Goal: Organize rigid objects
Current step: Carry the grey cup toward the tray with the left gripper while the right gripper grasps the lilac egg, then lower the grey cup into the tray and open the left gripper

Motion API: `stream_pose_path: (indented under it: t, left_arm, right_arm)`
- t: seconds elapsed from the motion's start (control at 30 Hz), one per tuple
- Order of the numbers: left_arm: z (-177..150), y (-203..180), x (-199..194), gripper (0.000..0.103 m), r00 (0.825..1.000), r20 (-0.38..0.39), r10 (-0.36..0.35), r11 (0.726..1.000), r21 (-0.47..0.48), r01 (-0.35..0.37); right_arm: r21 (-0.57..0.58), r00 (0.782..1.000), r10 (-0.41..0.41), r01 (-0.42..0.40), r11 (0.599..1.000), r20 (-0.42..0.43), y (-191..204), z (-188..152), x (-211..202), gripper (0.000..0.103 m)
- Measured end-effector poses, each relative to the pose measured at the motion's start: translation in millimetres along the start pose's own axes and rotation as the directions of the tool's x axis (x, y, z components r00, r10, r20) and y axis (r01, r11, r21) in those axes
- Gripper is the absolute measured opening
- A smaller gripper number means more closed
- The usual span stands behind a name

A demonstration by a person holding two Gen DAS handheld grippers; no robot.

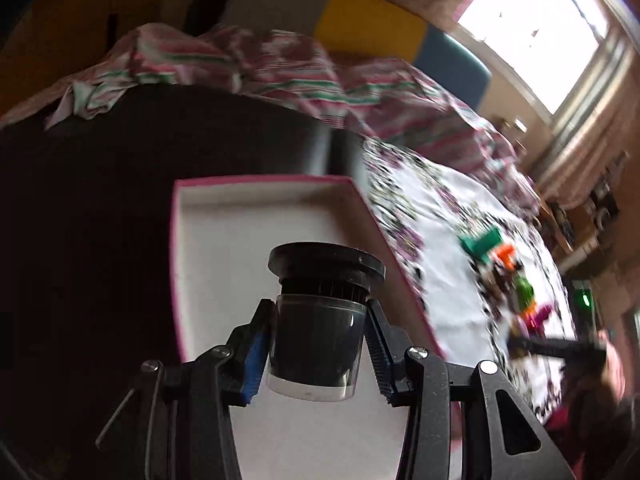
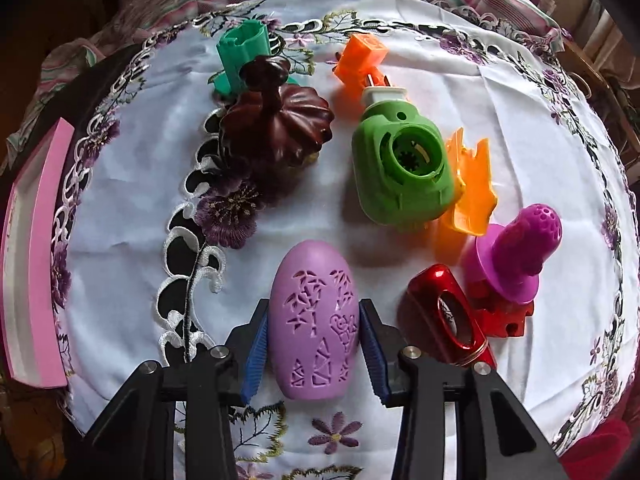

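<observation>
White embroidered cloth [image 2: 120, 208], stitched with purple flowers and cut-out scrolls, covers the table; striped pink-and-green fabric [image 1: 256, 60] lies bunched beyond it, under a bright window [image 1: 532, 28]. Left of the cloth sits a shallow pink-rimmed box [image 1: 208, 240] with a smooth white floor. On the cloth, glossy plastics: a ribbed dark-brown pumpkin shape [image 2: 276, 128], a green housing [image 2: 400, 168] with a round socket, then orange, magenta and red pieces (small, hard-edged). The left gripper [image 1: 318, 344] clamps a dark jar [image 1: 316, 344] with a clear wall and black ridged cap, held above the box. The right gripper [image 2: 314, 344] brackets a matte lilac egg-shaped piece [image 2: 314, 320] with carved cut-outs, pads at its sides.
</observation>
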State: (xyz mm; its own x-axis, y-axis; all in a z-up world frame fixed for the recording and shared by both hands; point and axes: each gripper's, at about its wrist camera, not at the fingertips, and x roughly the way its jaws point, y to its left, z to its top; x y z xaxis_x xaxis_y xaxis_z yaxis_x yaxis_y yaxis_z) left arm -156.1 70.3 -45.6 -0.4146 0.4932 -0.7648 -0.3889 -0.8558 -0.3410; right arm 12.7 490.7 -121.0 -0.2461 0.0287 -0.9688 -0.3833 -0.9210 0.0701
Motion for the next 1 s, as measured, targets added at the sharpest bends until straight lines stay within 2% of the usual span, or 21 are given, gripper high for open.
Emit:
stream_pose_path:
  t: [0.17, 0.43, 0.5, 0.53, 0.57, 0.6, 0.77, 0.93, 1.0]
  left_arm:
    - [19.3, 16.5, 22.2, 0.046, 0.998, -0.012, 0.06, 0.998, -0.033, -0.061]
    - [33.8, 31.5, 61.3, 0.046, 0.979, -0.041, 0.198, 0.979, -0.03, -0.199]
    - [33.9, 34.1, 63.3, 0.05, 0.975, -0.044, 0.217, 0.975, -0.028, -0.218]
    - [33.0, 34.4, 61.3, 0.053, 0.978, -0.04, 0.203, 0.979, -0.022, -0.204]
    - [31.5, 33.3, 57.8, 0.059, 0.978, -0.028, 0.204, 0.979, -0.018, -0.205]
    - [28.5, 32.1, 51.7, 0.063, 0.974, -0.006, 0.225, 0.974, -0.015, -0.226]
    - [5.2, 26.2, 22.3, 0.063, 0.978, 0.036, 0.207, 0.978, -0.044, -0.205]
    - [-36.5, 2.9, -6.7, 0.063, 0.971, 0.066, 0.229, 0.973, -0.03, -0.227]
    - [-49.7, -8.0, -16.0, 0.063, 0.968, 0.081, 0.238, 0.971, -0.014, -0.238]
  right_arm:
    - [0.056, 0.998, 0.055, -0.056, 0.997, 0.006, -16.9, -2.5, -2.4, 0.043]
    - [0.054, 0.998, 0.056, -0.057, 0.997, 0.014, -27.9, -5.8, -7.6, 0.044]
    - [0.047, 0.999, 0.05, -0.051, 0.998, 0.018, -29.8, -6.3, -9.3, 0.044]
    - [0.042, 0.999, 0.047, -0.048, 0.998, 0.02, -24.8, -11.6, -10.1, 0.044]
    - [0.039, 0.999, 0.045, -0.046, 0.998, 0.022, -25.5, -12.1, -10.9, 0.044]
    - [0.035, 0.999, 0.044, -0.045, 0.998, 0.024, -26.7, -12.7, -11.9, 0.044]
    - [0.023, 0.999, 0.036, -0.037, 0.999, 0.027, -23.6, -17.4, -15.0, 0.044]
    - [0.008, 0.999, 0.023, -0.023, 1.0, 0.034, -27.6, -22.2, -21.6, 0.043]
    - [-0.004, 0.999, 0.014, -0.013, 1.0, 0.041, -9.3, -11.0, -12.2, 0.043]
